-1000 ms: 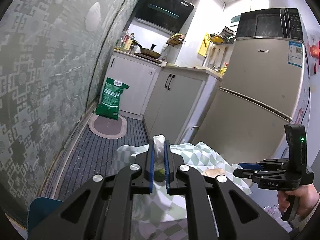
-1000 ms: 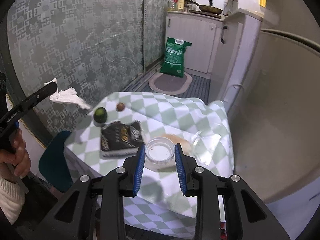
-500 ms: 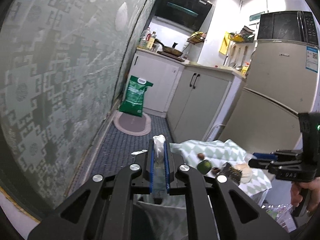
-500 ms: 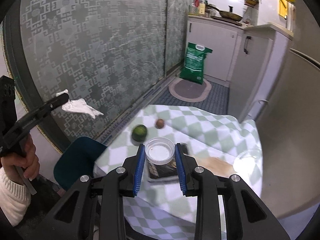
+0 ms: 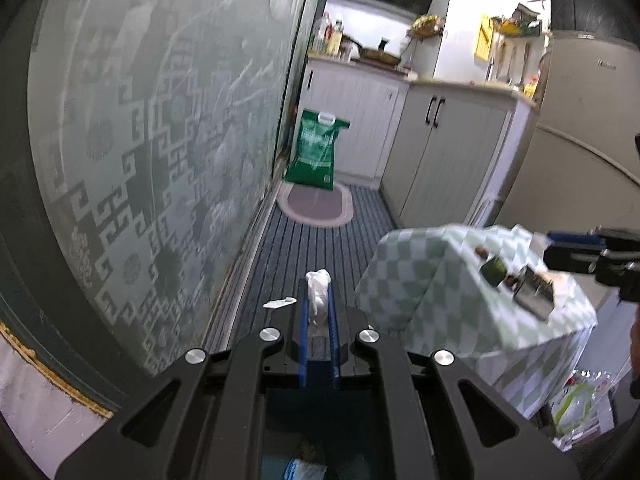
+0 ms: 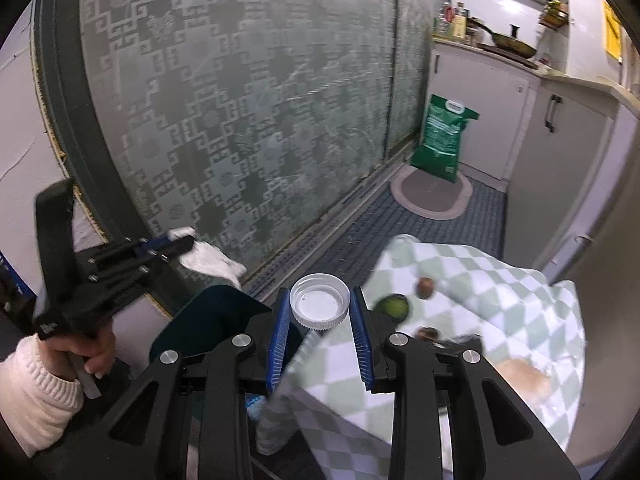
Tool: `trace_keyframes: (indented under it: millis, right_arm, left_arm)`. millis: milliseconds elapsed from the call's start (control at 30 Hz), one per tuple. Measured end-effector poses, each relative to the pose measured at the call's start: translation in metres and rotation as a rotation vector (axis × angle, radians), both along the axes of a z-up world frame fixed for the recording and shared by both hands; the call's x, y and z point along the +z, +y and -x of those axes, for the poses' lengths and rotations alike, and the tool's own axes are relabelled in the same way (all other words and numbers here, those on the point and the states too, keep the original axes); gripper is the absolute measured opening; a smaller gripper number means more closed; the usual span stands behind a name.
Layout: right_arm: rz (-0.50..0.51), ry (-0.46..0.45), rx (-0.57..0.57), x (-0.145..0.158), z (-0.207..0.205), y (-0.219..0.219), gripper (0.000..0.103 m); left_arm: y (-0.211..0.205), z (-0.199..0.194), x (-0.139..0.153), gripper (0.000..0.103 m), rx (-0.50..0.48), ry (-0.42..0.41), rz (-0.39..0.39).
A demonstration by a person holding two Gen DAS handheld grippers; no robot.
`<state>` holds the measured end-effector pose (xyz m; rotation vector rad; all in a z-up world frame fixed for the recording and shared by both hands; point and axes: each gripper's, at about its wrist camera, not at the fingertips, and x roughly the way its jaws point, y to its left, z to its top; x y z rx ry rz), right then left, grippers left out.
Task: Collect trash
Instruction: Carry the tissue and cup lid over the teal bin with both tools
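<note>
Both of your hands have swung away from the checked counter toward the patterned glass door since a second ago, so the counter now sits off to the right in the left wrist view. Your left hand-held gripper [image 5: 318,300] is pressed together on a crumpled white paper tissue [image 5: 318,285], which sticks out beyond its blue pads above the dark striped floor mat [image 5: 320,248]; from the right wrist view the same tissue [image 6: 212,258] hangs from the tips in front of the frosted glass door [image 6: 240,100]. Your right hand-held gripper [image 6: 320,312] pinches a round white plastic screw cap [image 6: 320,306] between its blue pads, open side up, just over the near-left edge of the green-and-white checked tablecloth [image 6: 500,292] on the counter. On that cloth lie a green round fruit [image 6: 394,308] and a small brown round thing [image 6: 426,288], close to each other. A dark teal chair seat [image 6: 208,320] shows below, between the two grippers. Farther off, a green sack [image 6: 442,136] stands against the white cabinets on an oval mat [image 6: 432,196].
</note>
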<state>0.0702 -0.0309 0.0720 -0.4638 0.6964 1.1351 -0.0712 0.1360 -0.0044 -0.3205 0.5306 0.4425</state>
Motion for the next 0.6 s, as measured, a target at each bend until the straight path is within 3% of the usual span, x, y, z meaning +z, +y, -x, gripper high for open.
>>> trace_keyframes:
  millis: [600]
  right_arm:
    - [0.114, 0.119, 0.097, -0.039, 0.024, 0.05, 0.03]
  left_arm:
    - [0.012, -0.011, -0.045, 0.01, -0.064, 0.24, 0.077]
